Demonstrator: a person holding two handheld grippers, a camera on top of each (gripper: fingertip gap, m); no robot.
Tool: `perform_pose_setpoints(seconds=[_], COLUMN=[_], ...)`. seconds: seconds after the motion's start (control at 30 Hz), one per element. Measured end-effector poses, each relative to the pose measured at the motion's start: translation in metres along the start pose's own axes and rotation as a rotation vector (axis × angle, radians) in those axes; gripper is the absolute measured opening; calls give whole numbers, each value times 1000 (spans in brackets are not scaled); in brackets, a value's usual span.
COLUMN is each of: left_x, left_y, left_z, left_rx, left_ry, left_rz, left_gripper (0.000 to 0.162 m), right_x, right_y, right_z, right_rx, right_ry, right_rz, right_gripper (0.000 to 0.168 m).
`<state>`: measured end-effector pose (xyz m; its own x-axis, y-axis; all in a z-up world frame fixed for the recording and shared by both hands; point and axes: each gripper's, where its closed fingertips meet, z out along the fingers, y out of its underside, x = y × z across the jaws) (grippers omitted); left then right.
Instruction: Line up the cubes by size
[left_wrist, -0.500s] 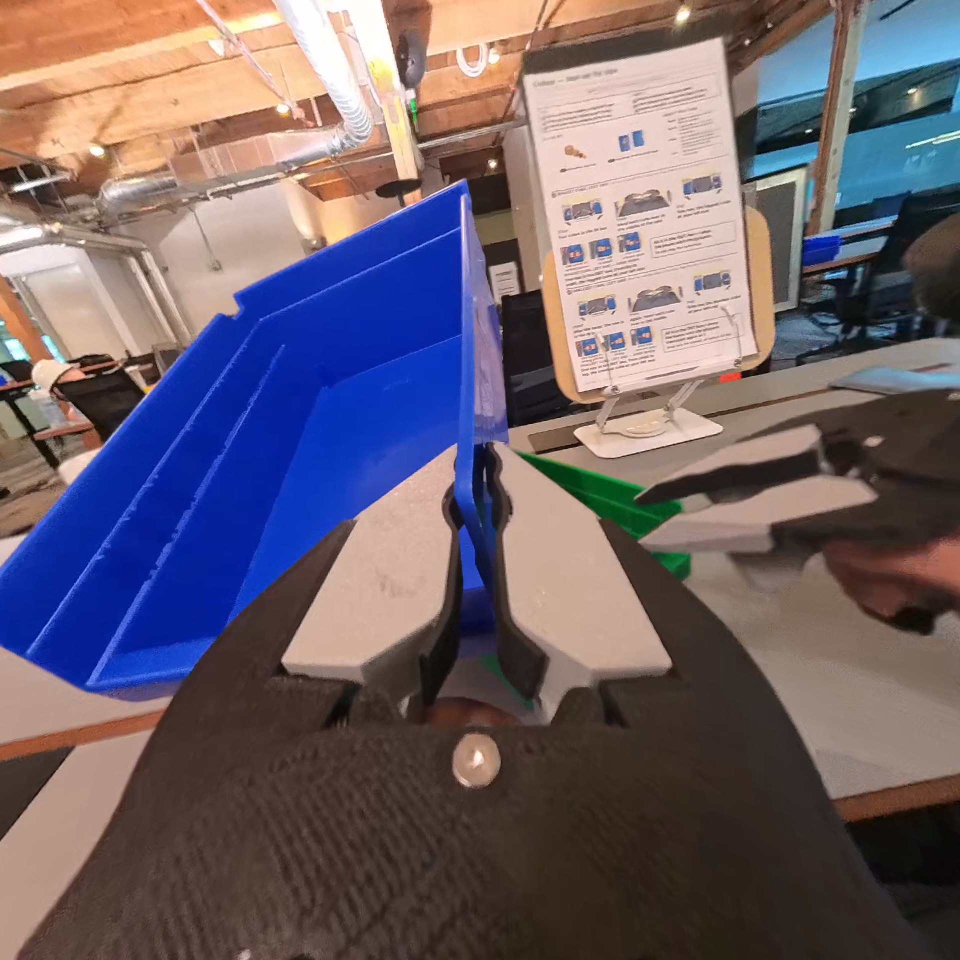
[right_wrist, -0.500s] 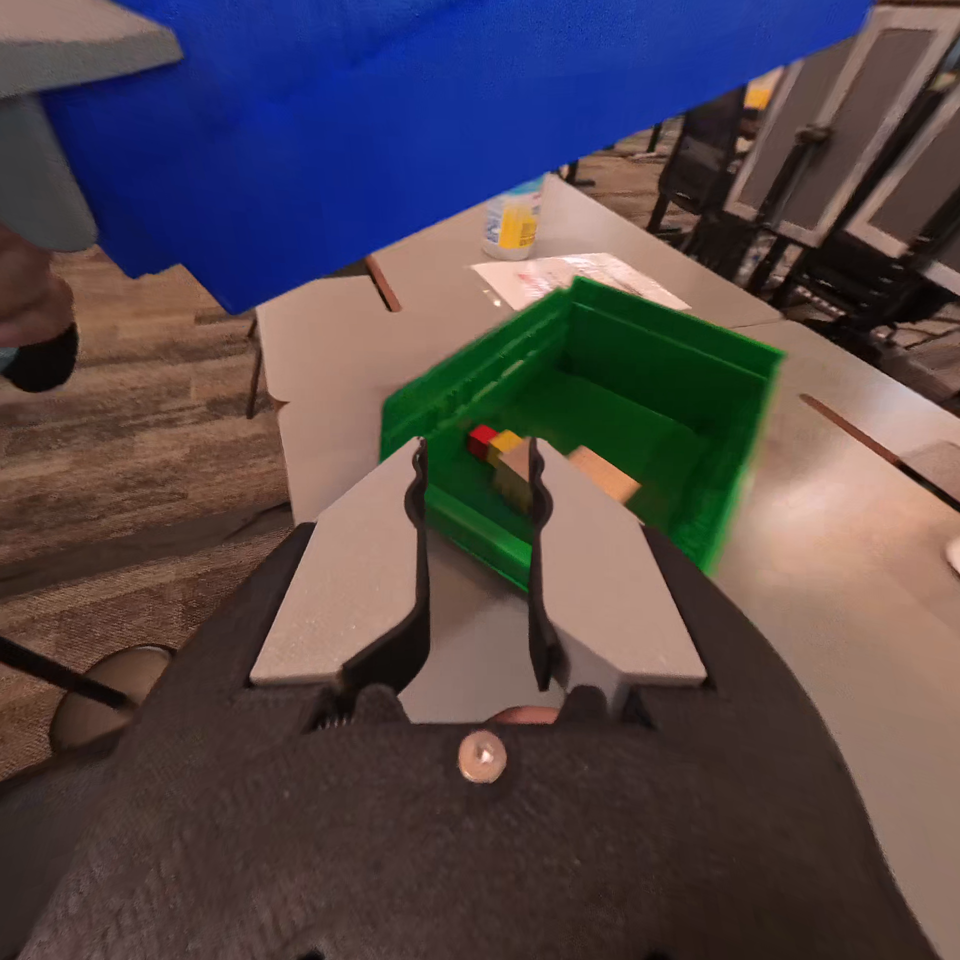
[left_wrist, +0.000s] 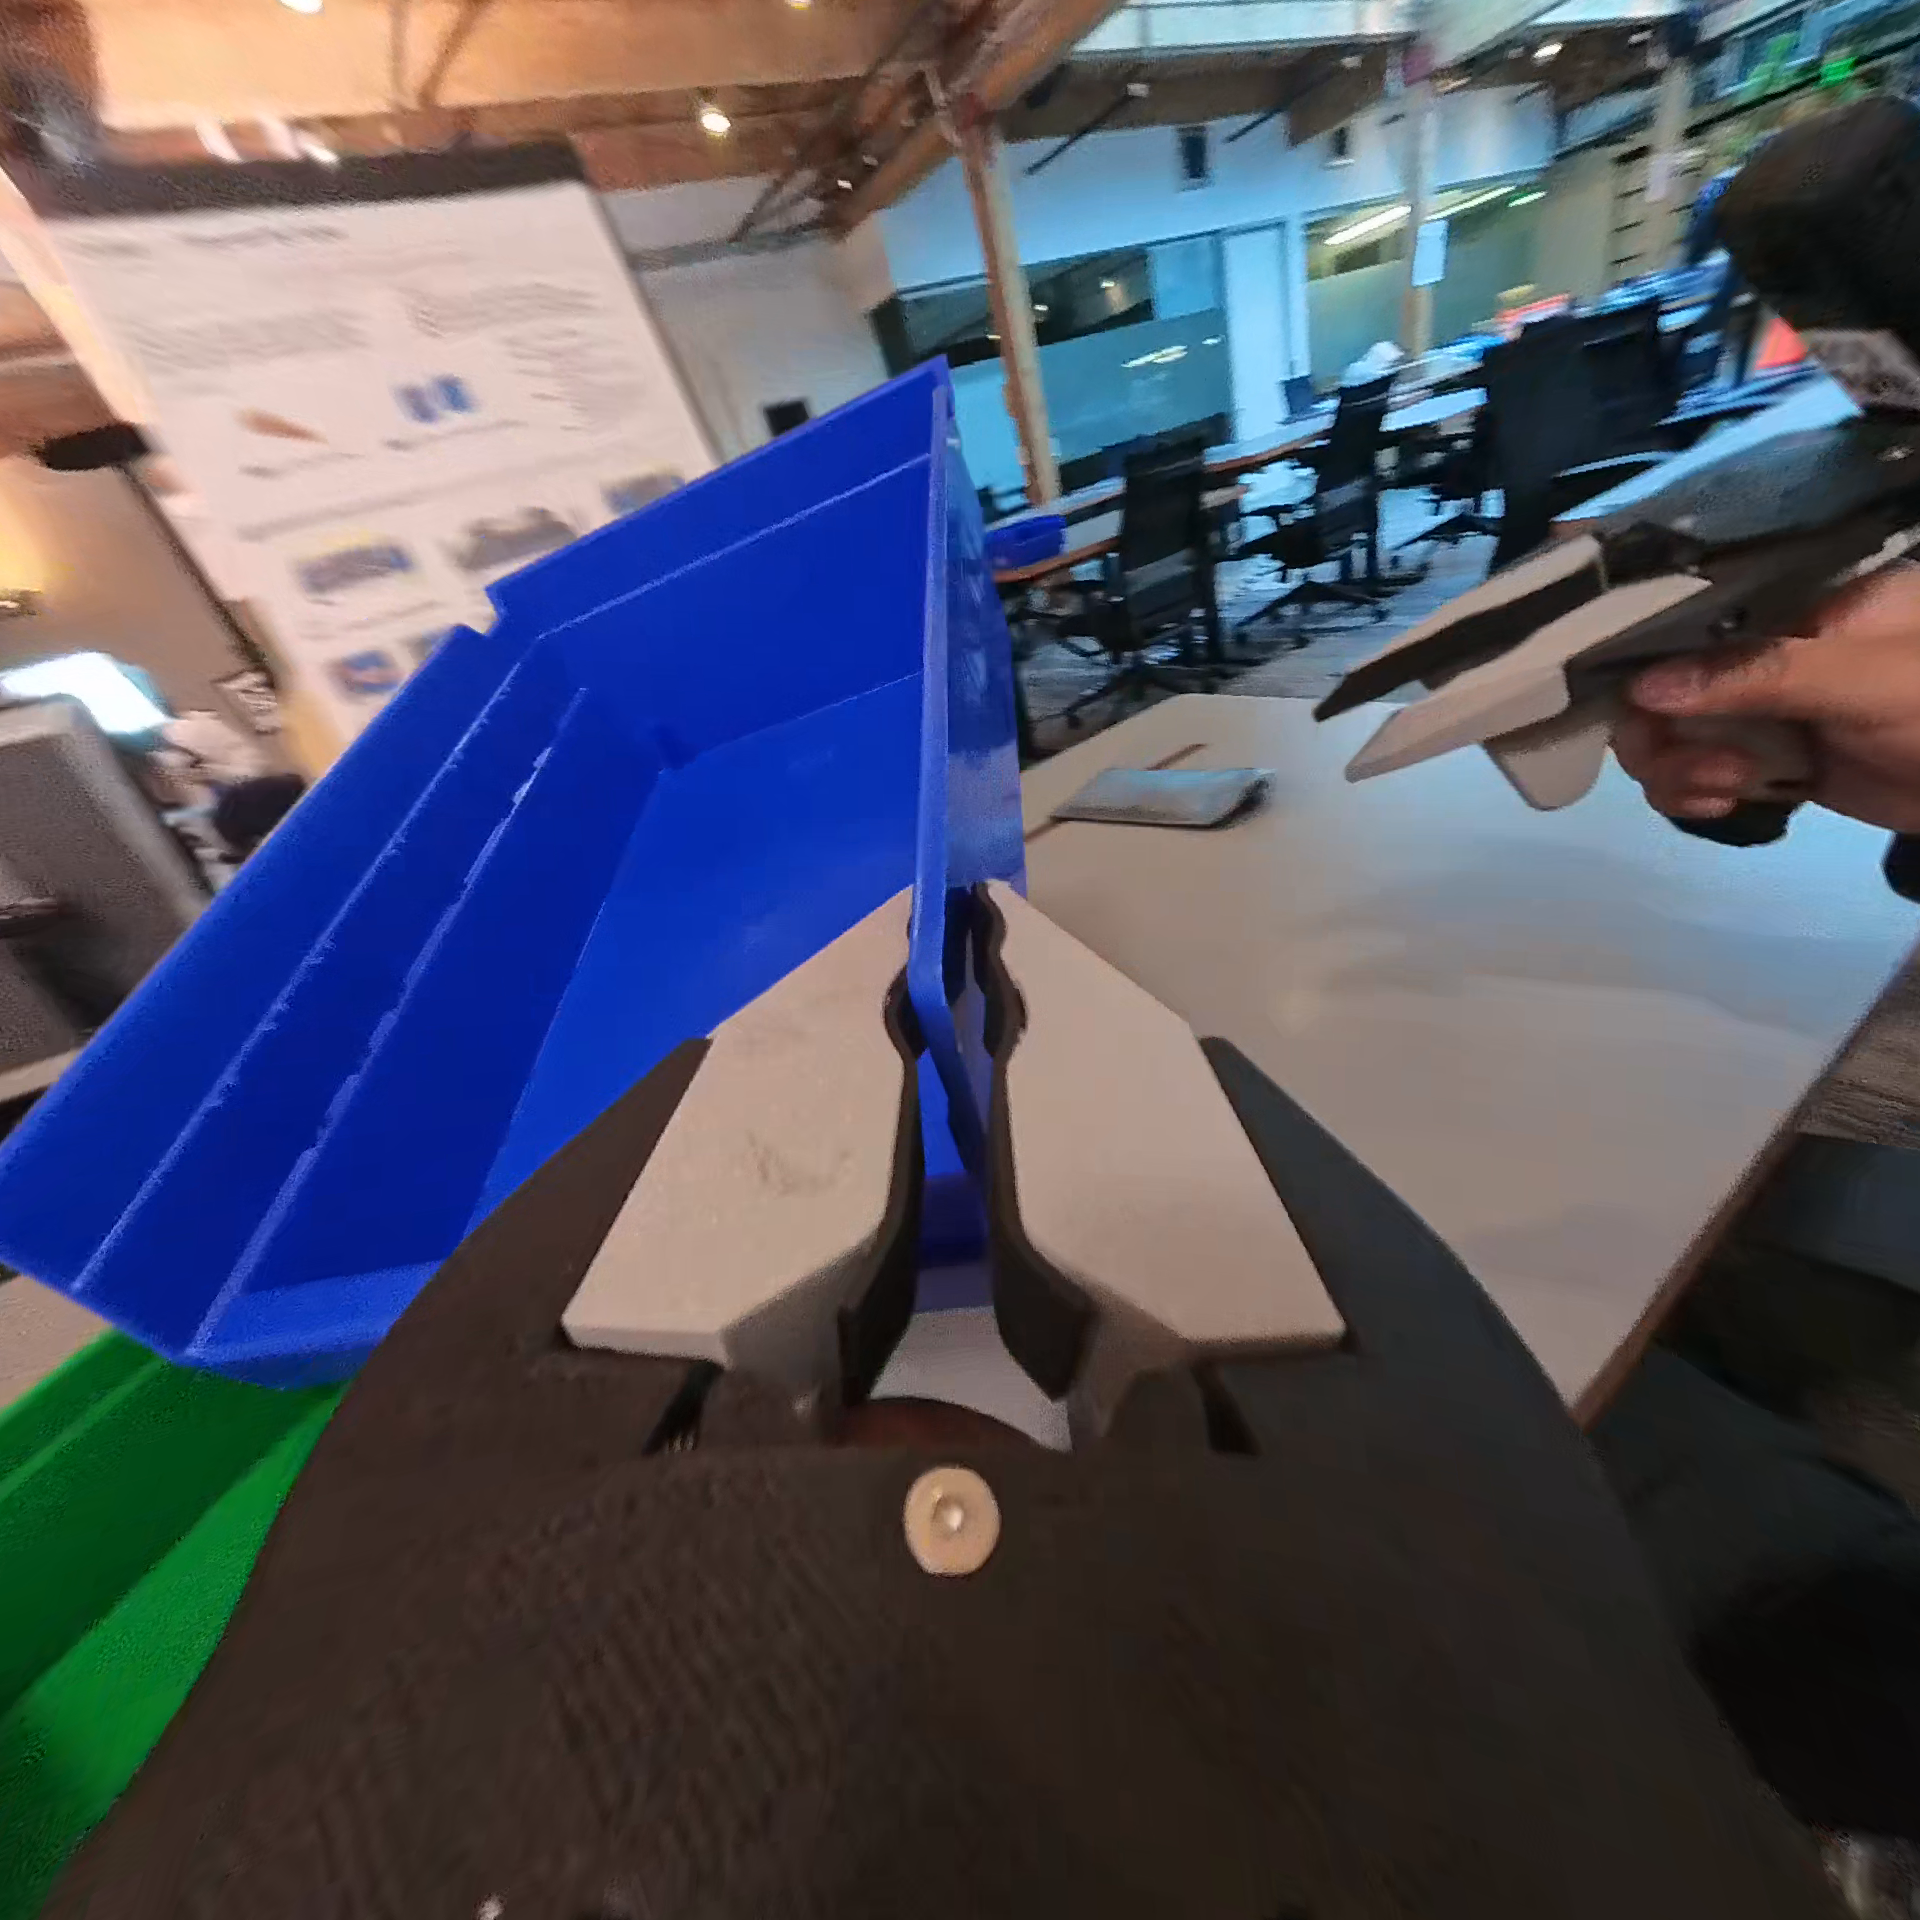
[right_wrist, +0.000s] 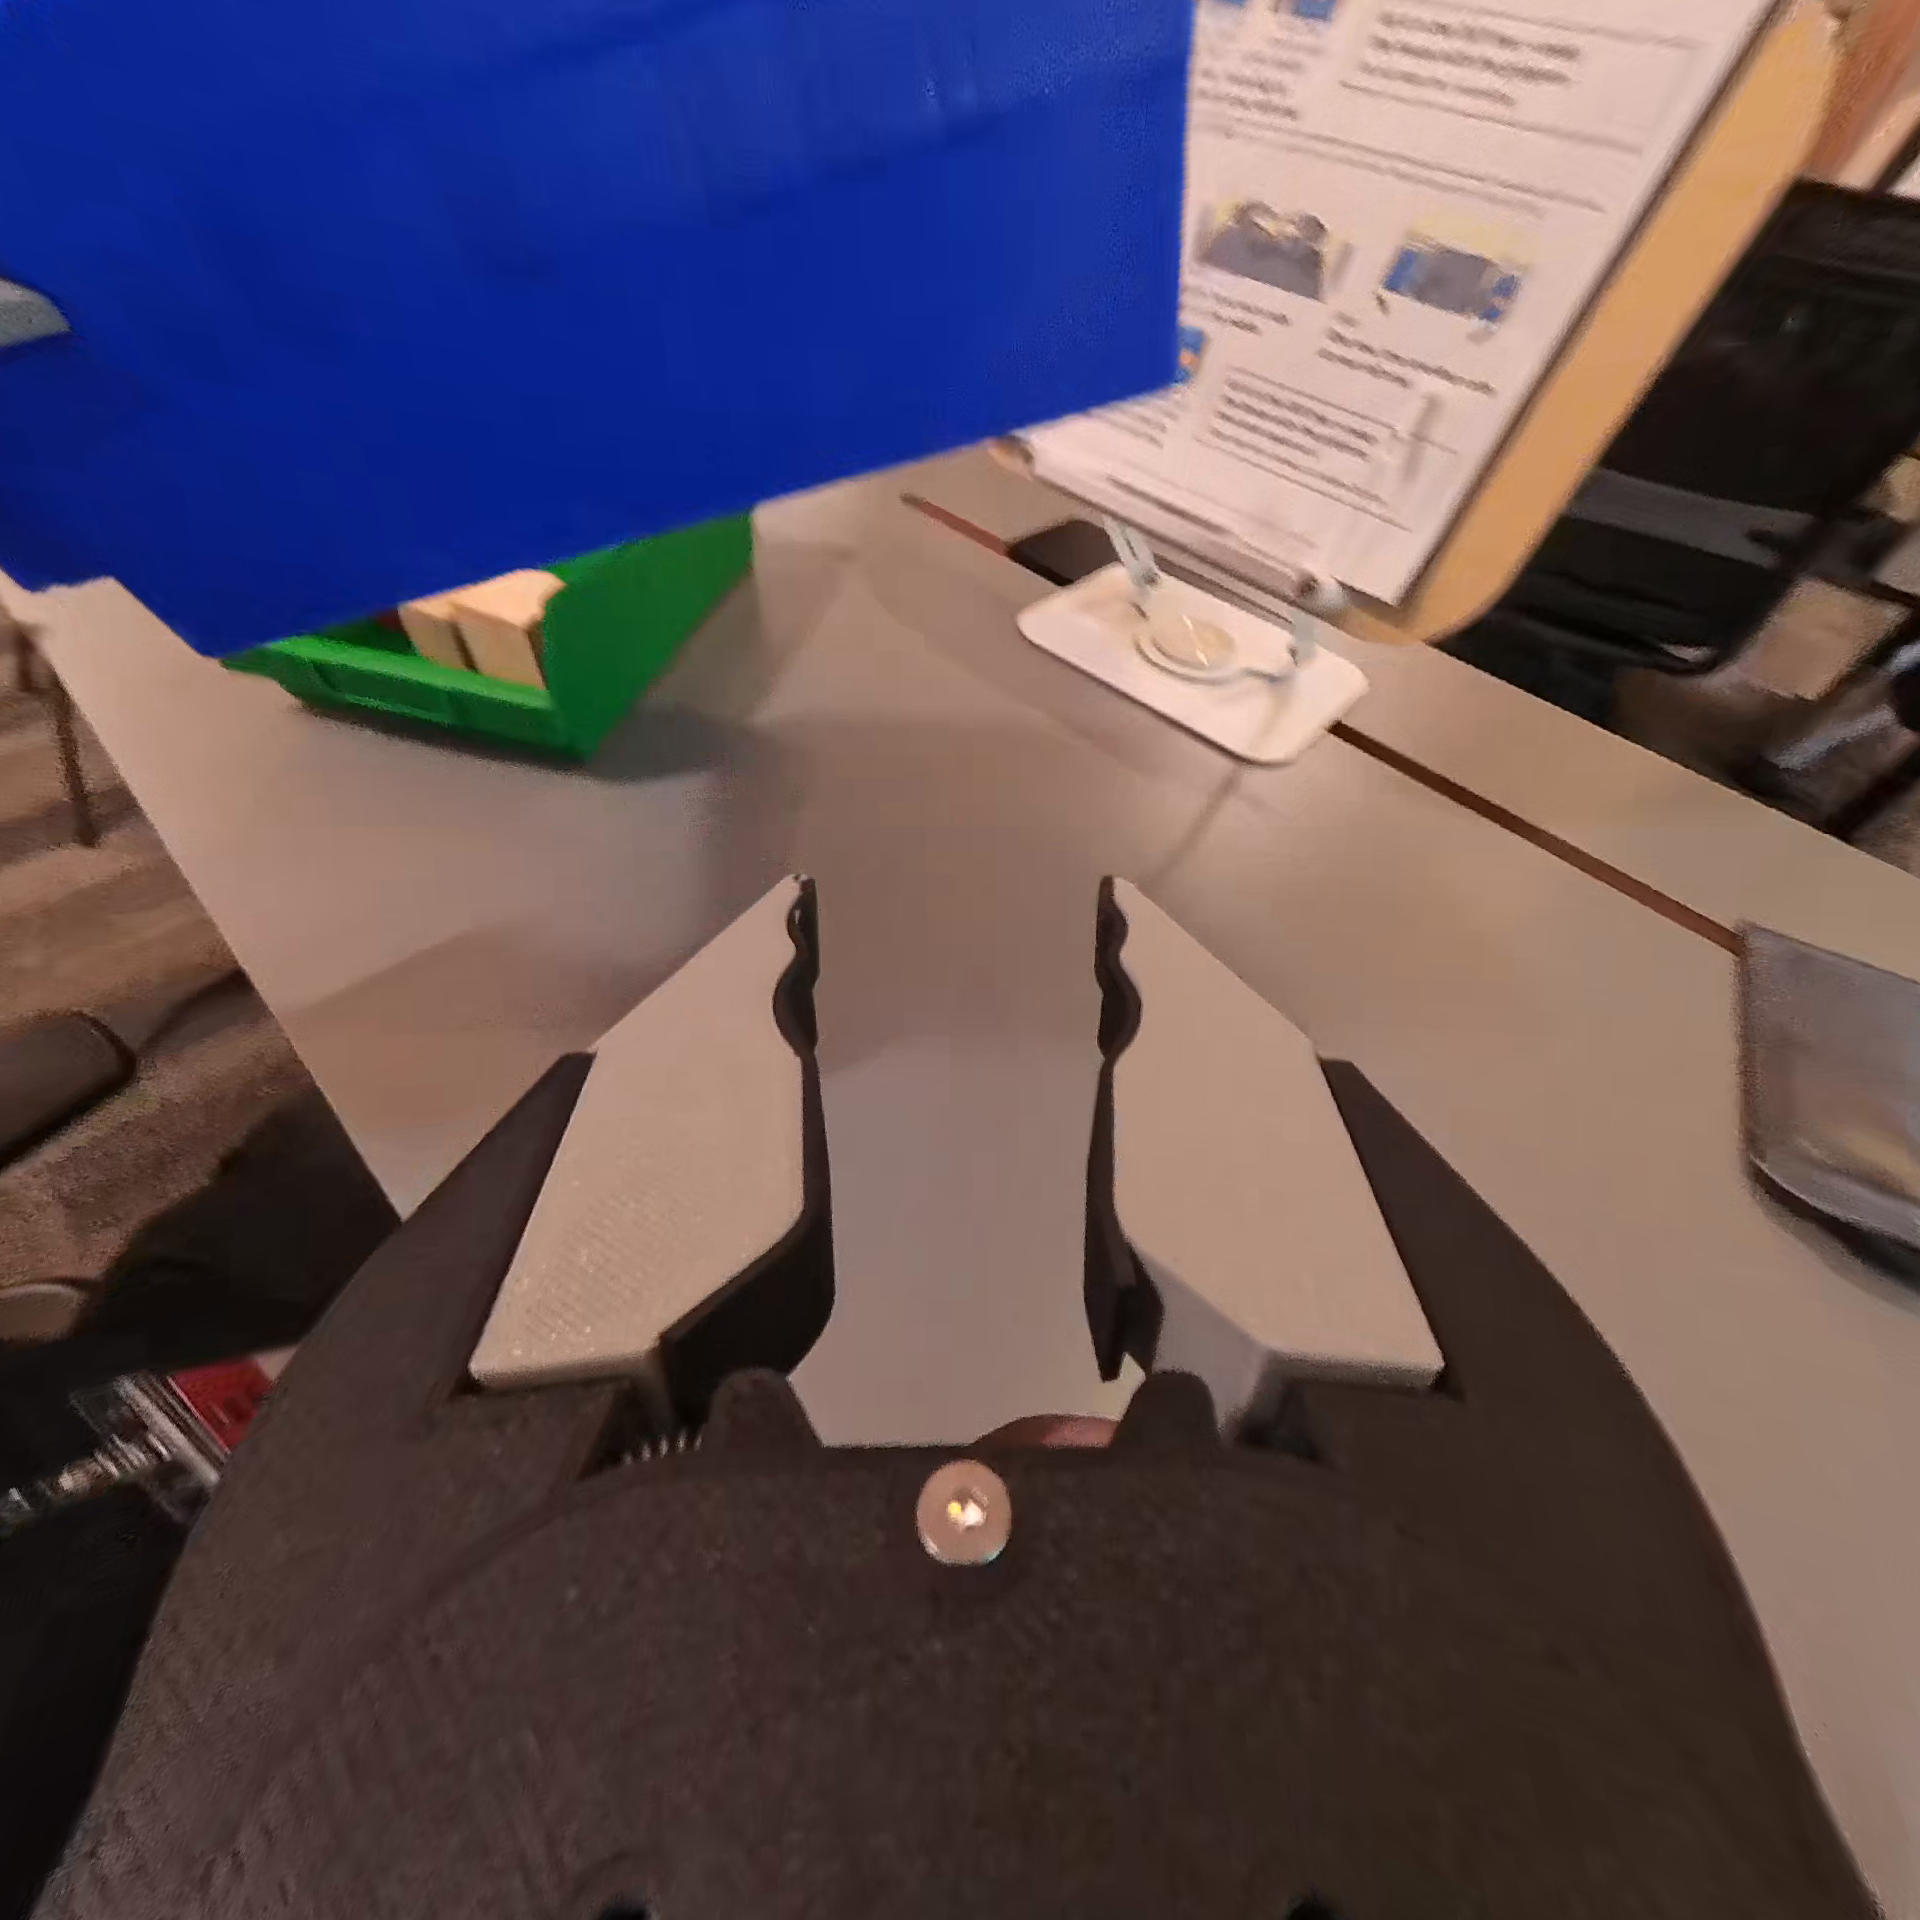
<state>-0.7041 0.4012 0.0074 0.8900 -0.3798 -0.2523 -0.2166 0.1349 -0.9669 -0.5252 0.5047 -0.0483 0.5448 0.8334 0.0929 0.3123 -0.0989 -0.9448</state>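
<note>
Early stage, nothing lined up yet. Left gripper (left_wrist: 951, 935) pinches the side wall of the blue bin (left_wrist: 644, 935), held tilted in the air above the green bin (right_wrist: 623, 644). Blue bin looks empty inside. Cubes (right_wrist: 488, 629) sit in the green bin, only pale wooden ones visible. Right gripper (right_wrist: 956, 904) is spread, empty, over bare table (right_wrist: 935, 748). All sorting remains, judging by this.
</note>
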Motion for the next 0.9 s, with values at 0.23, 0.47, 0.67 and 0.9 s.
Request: perform_pose_setpoints(seconds=[0.23, 0.47, 0.67, 0.9], left_x=[119, 212, 199, 59], left_y=[79, 135, 102, 107], left_z=[92, 154, 119, 14], left_rx=[-160, -199, -210, -257], left_ry=[209, 243, 290, 246], left_rz=[-68, 32, 24, -178], left_gripper=[3, 3, 52, 56], right_x=[27, 27, -38, -104], right_y=[40, 57, 54, 87], right_z=[-46, -39, -22, 21], right_rx=[1, -7, -21, -173], right_ry=[73, 67, -99, -184], right_rz=[61, 133, 127, 27], right_gripper=[50, 49, 53, 44])
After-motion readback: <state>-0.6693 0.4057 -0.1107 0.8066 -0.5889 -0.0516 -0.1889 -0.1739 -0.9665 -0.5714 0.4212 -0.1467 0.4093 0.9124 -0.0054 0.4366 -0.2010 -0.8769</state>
